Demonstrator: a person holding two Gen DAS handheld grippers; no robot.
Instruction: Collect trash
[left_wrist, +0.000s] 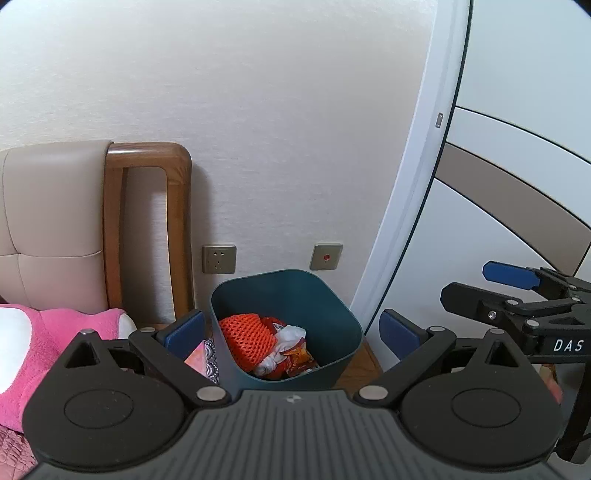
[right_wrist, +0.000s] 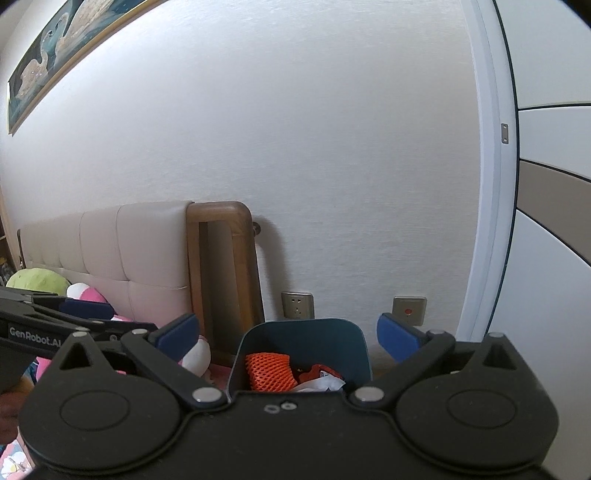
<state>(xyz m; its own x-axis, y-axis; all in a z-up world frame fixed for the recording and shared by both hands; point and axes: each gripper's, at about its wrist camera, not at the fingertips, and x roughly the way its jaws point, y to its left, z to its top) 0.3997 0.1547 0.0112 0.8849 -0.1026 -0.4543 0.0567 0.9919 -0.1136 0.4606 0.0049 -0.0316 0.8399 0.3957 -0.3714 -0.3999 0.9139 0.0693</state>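
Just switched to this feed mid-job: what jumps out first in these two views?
The dark teal bin on the floor against the wall, below two wall plates, with an orange foam net and crumpled wrappers inside. Both grippers, left and right, hang open and empty before it.

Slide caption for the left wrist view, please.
Left gripper, fingers open and empty, above a teal bin holding orange netting and crumpled wrappers.
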